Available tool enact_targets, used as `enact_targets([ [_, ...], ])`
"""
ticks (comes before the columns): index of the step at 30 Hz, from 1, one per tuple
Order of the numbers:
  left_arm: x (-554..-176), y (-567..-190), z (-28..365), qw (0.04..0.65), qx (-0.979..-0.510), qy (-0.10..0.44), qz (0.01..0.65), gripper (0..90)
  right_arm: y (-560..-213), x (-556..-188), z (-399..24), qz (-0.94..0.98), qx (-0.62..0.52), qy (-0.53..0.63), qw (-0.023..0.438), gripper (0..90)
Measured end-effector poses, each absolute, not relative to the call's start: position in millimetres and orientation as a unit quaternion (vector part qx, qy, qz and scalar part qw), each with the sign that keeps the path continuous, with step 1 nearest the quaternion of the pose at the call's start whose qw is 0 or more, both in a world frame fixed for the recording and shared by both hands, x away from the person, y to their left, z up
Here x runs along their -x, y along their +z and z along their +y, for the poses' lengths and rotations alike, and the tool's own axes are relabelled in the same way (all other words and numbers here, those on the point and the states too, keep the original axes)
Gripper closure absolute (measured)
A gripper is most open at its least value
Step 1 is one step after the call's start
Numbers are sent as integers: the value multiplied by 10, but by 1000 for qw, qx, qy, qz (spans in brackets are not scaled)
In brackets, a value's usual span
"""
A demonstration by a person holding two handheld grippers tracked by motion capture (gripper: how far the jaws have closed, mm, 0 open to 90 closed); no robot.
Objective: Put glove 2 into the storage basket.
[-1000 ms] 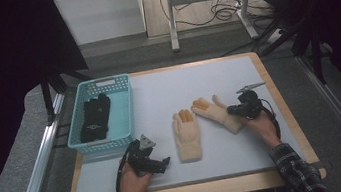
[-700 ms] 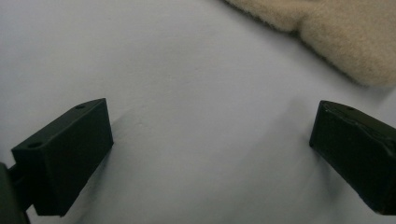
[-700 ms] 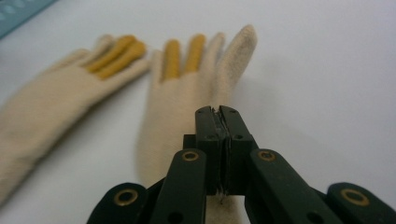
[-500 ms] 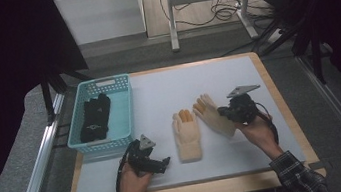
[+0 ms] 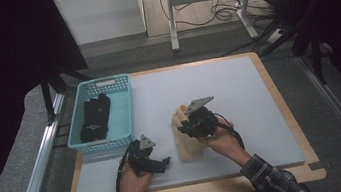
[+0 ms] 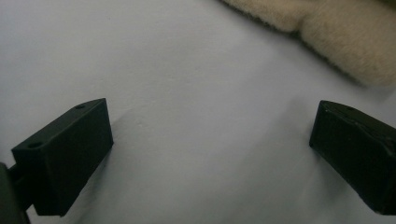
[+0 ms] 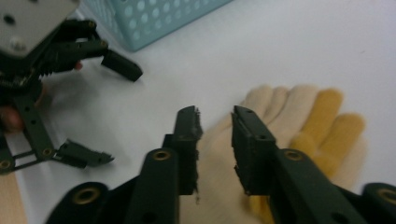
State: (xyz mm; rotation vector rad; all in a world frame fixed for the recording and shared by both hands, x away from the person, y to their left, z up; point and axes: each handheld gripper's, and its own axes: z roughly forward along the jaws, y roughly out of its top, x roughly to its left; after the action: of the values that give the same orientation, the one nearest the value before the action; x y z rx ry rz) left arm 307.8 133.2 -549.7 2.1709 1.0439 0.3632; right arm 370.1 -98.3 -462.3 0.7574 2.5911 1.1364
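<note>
Since before, right gripper (image 5: 185,125) carried one cream glove (image 7: 299,116) onto the other, jaws just opening, nothing pinched. Left gripper (image 5: 160,163), open, at seven o'clock of the gloves. Teal basket (image 5: 122,110) holds black gloves (image 5: 95,117).

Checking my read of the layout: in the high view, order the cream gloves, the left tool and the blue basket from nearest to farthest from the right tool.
1. cream gloves, directly beneath the right tool.
2. left tool, lower left, near the table's front.
3. blue basket, far left, holding black gloves.
</note>
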Motion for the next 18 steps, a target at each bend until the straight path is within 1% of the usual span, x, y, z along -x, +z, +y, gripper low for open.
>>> enact_targets([
  [4,-3080,-5494,1336,343,-838,140,400,0,-4579,-3832,-1188,871,-271,395,108,645],
  [6,-3080,-5494,1337,343,-839,139,400,0,-4611,-3865,-1307,874,-269,390,108,599],
  [8,-3080,-5493,1337,342,-839,140,399,0,-4676,-3871,-1421,875,-265,389,110,565],
  [11,-3079,-5496,1334,344,-837,139,401,0,-4813,-3880,-1593,873,-269,394,100,508],
  [12,-3079,-5494,1336,343,-839,139,400,0,-4901,-3896,-1671,872,-267,399,94,468],
  [13,-3079,-5494,1336,343,-838,139,400,0,-4901,-3896,-1671,872,-267,399,94,468],
  [15,-3079,-5494,1335,343,-838,139,401,0,-4983,-3925,-1692,872,-256,409,82,431],
  [18,-3079,-5494,1336,343,-838,139,400,0,-5110,-3977,-1626,878,-239,409,68,425],
])
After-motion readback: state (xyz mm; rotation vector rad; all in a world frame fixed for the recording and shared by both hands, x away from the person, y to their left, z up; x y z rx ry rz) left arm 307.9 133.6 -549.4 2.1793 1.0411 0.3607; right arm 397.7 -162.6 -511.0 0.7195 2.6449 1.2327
